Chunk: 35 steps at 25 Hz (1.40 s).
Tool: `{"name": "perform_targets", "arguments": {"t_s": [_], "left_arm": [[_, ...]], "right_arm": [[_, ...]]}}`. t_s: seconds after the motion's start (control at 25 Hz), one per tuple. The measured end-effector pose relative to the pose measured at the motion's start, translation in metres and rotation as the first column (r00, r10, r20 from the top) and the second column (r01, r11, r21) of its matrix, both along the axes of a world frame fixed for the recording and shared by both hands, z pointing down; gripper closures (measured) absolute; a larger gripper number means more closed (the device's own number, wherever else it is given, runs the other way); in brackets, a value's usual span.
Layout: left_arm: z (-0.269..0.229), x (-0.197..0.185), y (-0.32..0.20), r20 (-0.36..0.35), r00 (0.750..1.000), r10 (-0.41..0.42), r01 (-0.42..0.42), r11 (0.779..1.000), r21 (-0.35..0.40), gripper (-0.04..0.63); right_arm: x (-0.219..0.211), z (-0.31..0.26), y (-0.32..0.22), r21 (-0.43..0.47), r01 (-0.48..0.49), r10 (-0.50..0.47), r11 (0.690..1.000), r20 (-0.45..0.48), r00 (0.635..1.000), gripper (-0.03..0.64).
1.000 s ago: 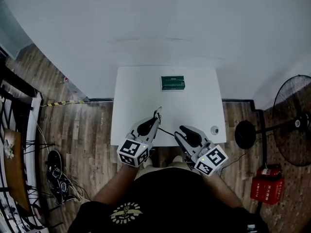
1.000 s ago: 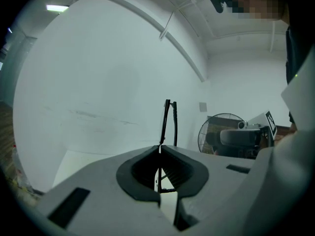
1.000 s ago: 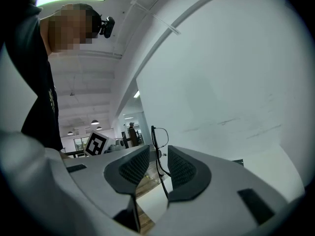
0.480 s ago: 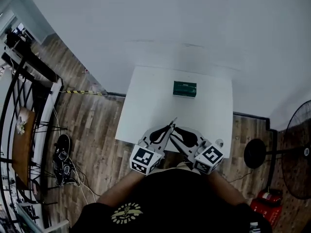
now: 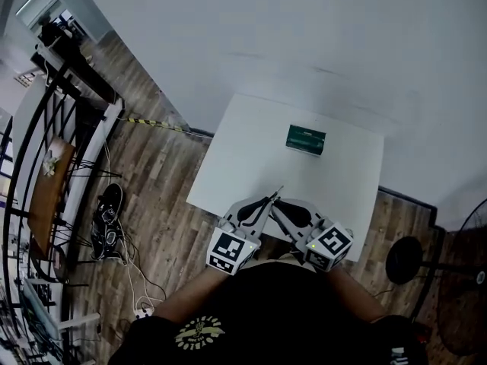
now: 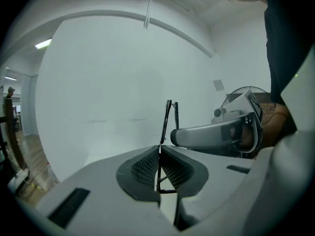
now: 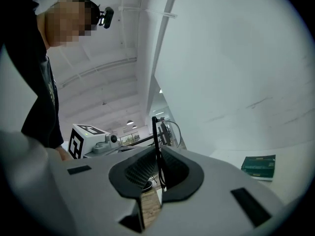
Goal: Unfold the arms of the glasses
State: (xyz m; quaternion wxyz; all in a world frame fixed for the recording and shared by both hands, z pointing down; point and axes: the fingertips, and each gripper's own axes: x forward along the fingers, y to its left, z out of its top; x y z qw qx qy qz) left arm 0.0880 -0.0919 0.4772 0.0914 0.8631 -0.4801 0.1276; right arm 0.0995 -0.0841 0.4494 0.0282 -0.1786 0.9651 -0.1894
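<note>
Now my left fingers [image 6: 142, 166] pinch the glasses [image 6: 168, 113] over the near edge of the surface [image 5: 251, 143], and my right fingers [image 7: 140, 173] are closing on them too.

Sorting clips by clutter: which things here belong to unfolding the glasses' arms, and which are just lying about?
In the job: glasses; left hand-held gripper, shut on them; right hand-held gripper, jaws closing on them.
Lying about: green box on the white table; shoes on the floor.
</note>
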Motion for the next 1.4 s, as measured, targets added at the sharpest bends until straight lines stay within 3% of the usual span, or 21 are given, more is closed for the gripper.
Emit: {"name": "perform_targets", "arguments": {"t_s": [0.44,0.76,1.0,1.4], "left_arm": [[0.014,0.002,-0.007,0.038,0.999,-0.023,0.024,1.000,-0.020,0.575],[0.017,-0.012,-0.023,-0.003,0.997,0.076,-0.076,0.997,-0.024,0.574],[0.008,-0.058,-0.042,0.001,0.992,0.128,-0.128,0.992,0.011,0.573],[-0.006,-0.130,-0.063,0.009,0.977,0.215,-0.215,0.975,0.059,0.572]], "right_arm": [[0.013,0.020,-0.007,-0.027,0.006,-0.006,1.000,-0.015,1.000,0.595],[0.010,0.021,-0.017,-0.033,-0.117,0.114,0.993,-0.075,0.991,0.597],[-0.019,0.011,-0.031,0.000,-0.223,0.221,0.975,-0.104,0.970,0.597],[-0.083,-0.007,-0.040,0.092,-0.311,0.320,0.946,-0.110,0.941,0.597]]}}
